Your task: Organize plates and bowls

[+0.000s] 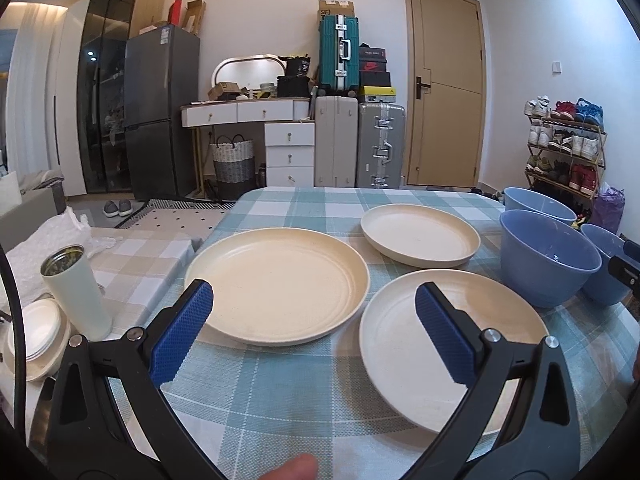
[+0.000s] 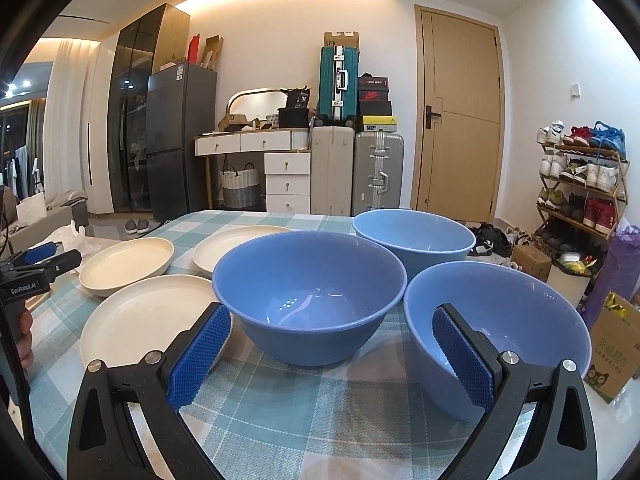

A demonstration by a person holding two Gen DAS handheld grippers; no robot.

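Three cream plates lie on the checked tablecloth: a large one (image 1: 276, 284) at left, a small one (image 1: 420, 236) behind, and a near one (image 1: 452, 344) under my right fingertip. My left gripper (image 1: 314, 320) hovers open above the near edges of the two front plates, holding nothing. Three blue bowls stand upright to the right: a middle bowl (image 2: 308, 292), a far bowl (image 2: 414, 240) and a near right bowl (image 2: 496, 332). My right gripper (image 2: 332, 344) is open in front of the middle bowl, its right finger over the near right bowl.
A pale green tumbler (image 1: 76, 292) and stacked white dishes (image 1: 36, 336) sit on a side surface to the left. Beyond the table's right edge (image 2: 560, 420) are a cardboard box (image 2: 612, 348) and a shoe rack (image 2: 580, 184). The left gripper's handle (image 2: 24, 280) shows at far left.
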